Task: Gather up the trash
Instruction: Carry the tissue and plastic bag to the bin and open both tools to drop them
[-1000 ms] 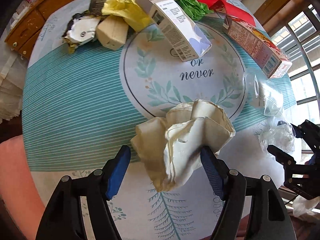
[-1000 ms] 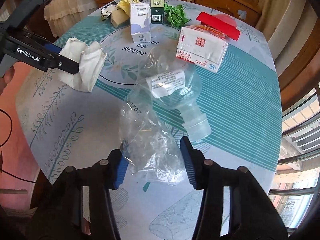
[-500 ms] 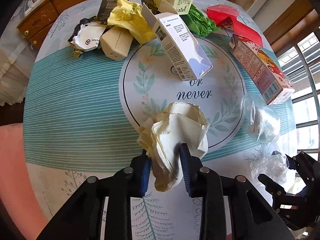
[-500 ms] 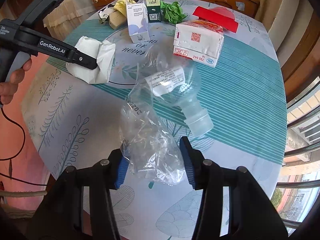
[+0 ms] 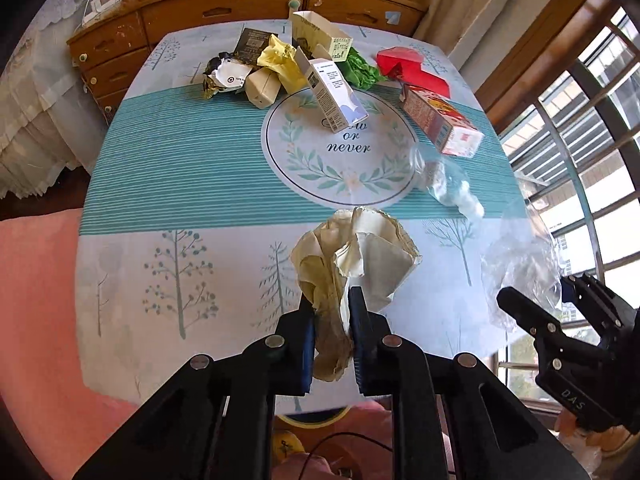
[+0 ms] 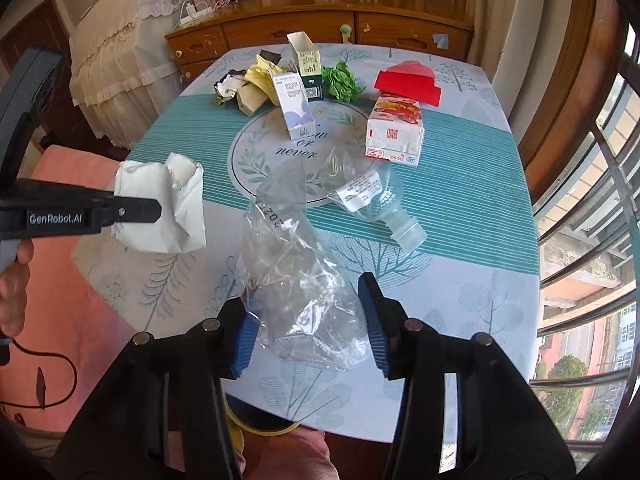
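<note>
A crumpled cream paper (image 5: 360, 256) hangs above the tablecloth (image 5: 180, 184), pinched at its lower end by my left gripper (image 5: 331, 300), whose jaws are closing on it. From the right wrist the same paper (image 6: 160, 200) sits at the tip of the left gripper (image 6: 136, 212). My right gripper (image 6: 306, 300) is shut on the flattened end of a crushed clear plastic bottle (image 6: 296, 272), its cap end pointing away. In the left wrist view that bottle (image 5: 516, 256) and the right gripper (image 5: 548, 292) are at the right.
Trash lies at the table's far side: a white-and-purple carton (image 5: 334, 96), a red-and-white carton (image 5: 440, 120), a red envelope (image 5: 412, 68), green paper (image 5: 360, 72), yellow paper (image 5: 280, 64). A wooden dresser (image 5: 240, 8) stands behind; window bars at right; a pink cushion (image 5: 36, 280) at left.
My left gripper closed on the cream paper and lifted it off the table toward the near edge. The right gripper rose with the clear bottle, and the table looks farther away.
</note>
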Tool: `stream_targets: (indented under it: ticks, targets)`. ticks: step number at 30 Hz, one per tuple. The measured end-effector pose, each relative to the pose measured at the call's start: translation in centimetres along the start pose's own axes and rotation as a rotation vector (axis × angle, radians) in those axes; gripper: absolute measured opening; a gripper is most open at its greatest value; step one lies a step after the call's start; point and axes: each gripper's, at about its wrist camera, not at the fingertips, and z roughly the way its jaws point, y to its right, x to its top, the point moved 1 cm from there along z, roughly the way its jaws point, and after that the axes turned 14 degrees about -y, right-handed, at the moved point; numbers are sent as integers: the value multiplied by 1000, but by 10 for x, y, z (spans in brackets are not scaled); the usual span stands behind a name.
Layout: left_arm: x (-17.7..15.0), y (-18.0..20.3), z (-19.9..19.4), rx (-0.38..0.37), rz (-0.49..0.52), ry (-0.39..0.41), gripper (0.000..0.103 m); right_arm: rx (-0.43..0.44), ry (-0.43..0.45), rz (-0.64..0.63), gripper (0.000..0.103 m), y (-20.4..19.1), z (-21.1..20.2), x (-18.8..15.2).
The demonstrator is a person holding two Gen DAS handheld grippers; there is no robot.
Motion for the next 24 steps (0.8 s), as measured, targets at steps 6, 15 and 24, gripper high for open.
stream_targets:
  ticks: [6, 15, 24]
  targets:
    - [-109, -13, -58, 26, 99, 79, 15, 23, 50, 125, 44, -48, -45, -53]
    - [-228, -42, -71, -38, 155, 68, 15, 114, 26, 288, 44, -118, -73, -154]
    - [-279, -59, -10, -101, 80, -76, 15, 208, -98, 409, 44, -132, -48, -221]
